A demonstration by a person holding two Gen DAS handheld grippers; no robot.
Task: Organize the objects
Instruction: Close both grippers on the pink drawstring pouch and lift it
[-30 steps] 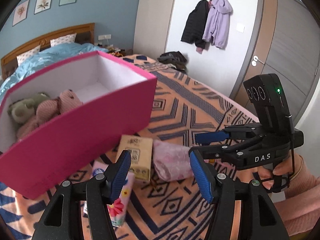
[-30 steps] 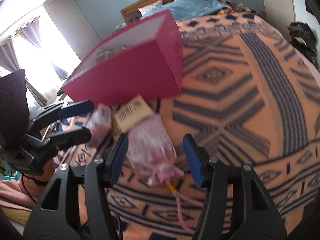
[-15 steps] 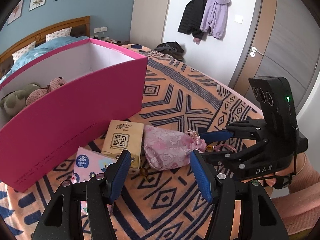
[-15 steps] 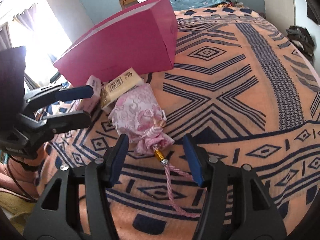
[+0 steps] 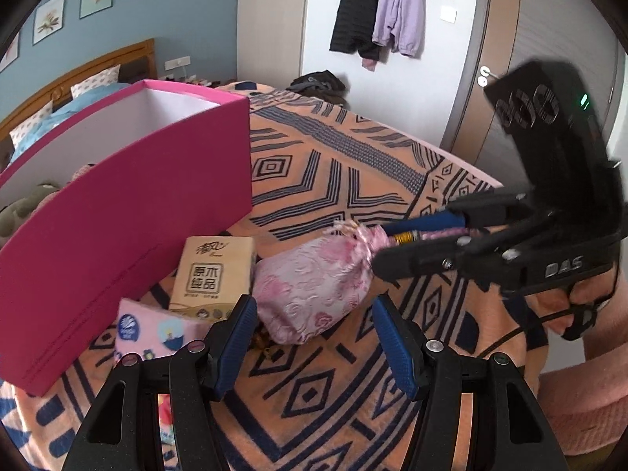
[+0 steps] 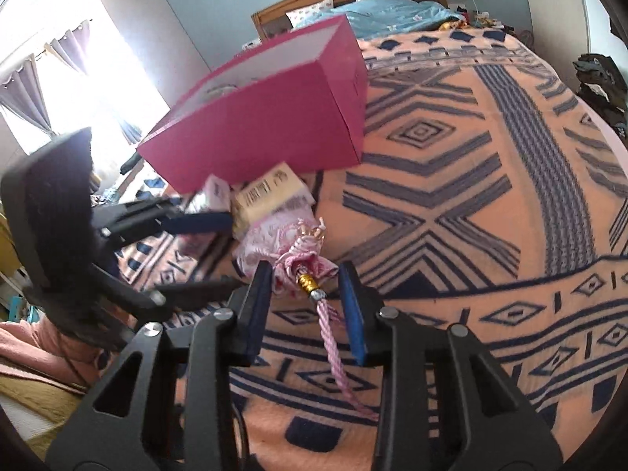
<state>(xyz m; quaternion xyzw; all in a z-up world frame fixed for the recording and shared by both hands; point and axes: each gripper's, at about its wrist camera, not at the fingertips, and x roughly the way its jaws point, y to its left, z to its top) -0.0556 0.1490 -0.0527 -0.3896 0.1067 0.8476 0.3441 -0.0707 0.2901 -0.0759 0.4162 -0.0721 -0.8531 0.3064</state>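
Pink flowery cloth pouch [image 6: 274,235] lay mid-frame on orange patterned blanket [image 6: 451,196], beside pink cardboard box [image 6: 267,117]. Right gripper [image 6: 306,274] jaws just squeezed in, pinching pouch's tied neck. Left gripper [image 5: 310,337] jaws stayed spread, empty. Pouch looked ready for lifting into box.

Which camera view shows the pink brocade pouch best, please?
The left wrist view: the pink brocade pouch shows almost whole there, beside the tissue pack, its neck between the right gripper fingers. The right wrist view shows mainly its gathered neck and tassel cord.
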